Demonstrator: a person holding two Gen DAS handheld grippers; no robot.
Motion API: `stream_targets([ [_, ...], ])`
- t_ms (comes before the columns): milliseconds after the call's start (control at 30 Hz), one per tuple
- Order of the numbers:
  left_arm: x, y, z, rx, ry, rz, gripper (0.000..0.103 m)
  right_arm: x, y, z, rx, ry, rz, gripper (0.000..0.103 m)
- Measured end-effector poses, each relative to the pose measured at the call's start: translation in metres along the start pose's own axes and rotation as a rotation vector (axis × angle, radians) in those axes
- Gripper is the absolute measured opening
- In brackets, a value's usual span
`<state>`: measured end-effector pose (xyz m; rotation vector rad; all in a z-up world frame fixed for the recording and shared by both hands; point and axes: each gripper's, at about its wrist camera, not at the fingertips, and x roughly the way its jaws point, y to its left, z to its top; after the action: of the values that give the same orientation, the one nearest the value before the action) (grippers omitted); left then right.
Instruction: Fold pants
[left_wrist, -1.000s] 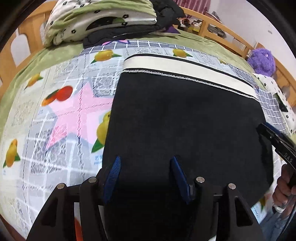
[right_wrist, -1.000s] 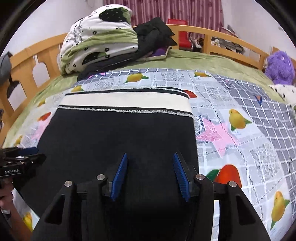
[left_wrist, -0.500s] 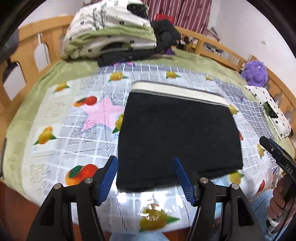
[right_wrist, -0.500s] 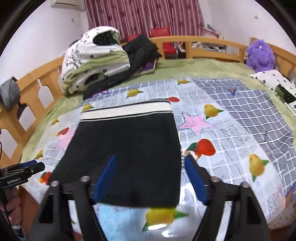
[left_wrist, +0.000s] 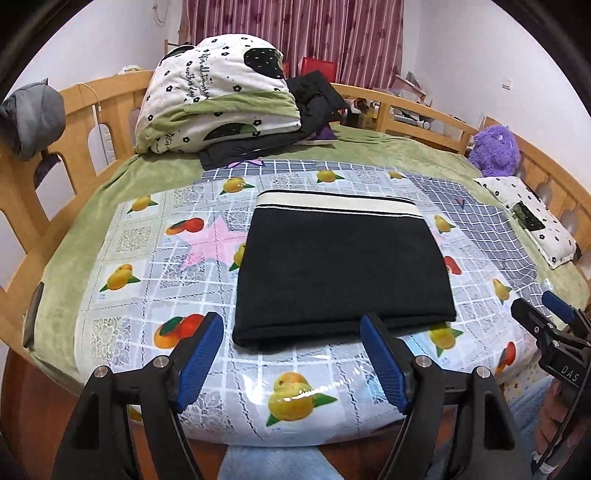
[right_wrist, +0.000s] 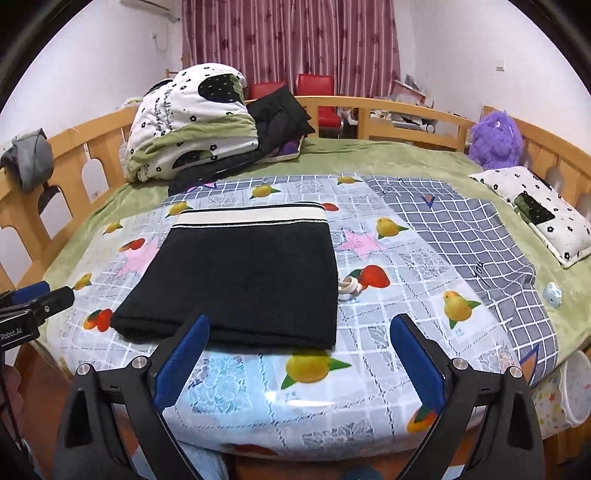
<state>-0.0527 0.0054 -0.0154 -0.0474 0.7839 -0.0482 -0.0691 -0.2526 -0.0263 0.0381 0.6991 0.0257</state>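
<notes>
The black pants (left_wrist: 343, 273) lie folded into a flat rectangle on the fruit-print plastic sheet (left_wrist: 147, 258), white waistband (left_wrist: 336, 202) at the far edge. They also show in the right wrist view (right_wrist: 240, 280). My left gripper (left_wrist: 291, 363) is open and empty, held back from the near folded edge. My right gripper (right_wrist: 299, 360) is open and empty, held back from the pants' near right corner. Each gripper shows at the edge of the other's view: right gripper (left_wrist: 546, 314), left gripper (right_wrist: 40, 297).
A folded quilt (left_wrist: 214, 96) and dark clothes (left_wrist: 314, 103) are piled at the far side. A checked cloth (right_wrist: 472, 243), a pillow (right_wrist: 539, 214) and a purple plush toy (right_wrist: 495, 140) lie right. A small white ring object (right_wrist: 349, 288) sits beside the pants. Wooden rails (right_wrist: 74, 162) surround the bed.
Both grippers have pulled back and up from over the pants and opened wider. The pants lie still, now wholly in view.
</notes>
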Motion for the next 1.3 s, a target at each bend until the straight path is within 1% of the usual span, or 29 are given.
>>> stream_targets([
  [100,-0.003,-0.002,-0.004,0.008,-0.002,0.007,0.075,-0.009,-0.005,-0.002,0.021,-0.003,0.015,0.097],
  [400,-0.013,-0.005,-0.006,0.008,-0.009,0.0,0.075,-0.018,-0.006,-0.005,0.03,0.0,-0.003,0.097],
  [1300,-0.014,-0.002,-0.007,0.006,-0.001,-0.008,0.075,-0.02,-0.007,-0.006,0.041,-0.003,-0.017,0.097],
])
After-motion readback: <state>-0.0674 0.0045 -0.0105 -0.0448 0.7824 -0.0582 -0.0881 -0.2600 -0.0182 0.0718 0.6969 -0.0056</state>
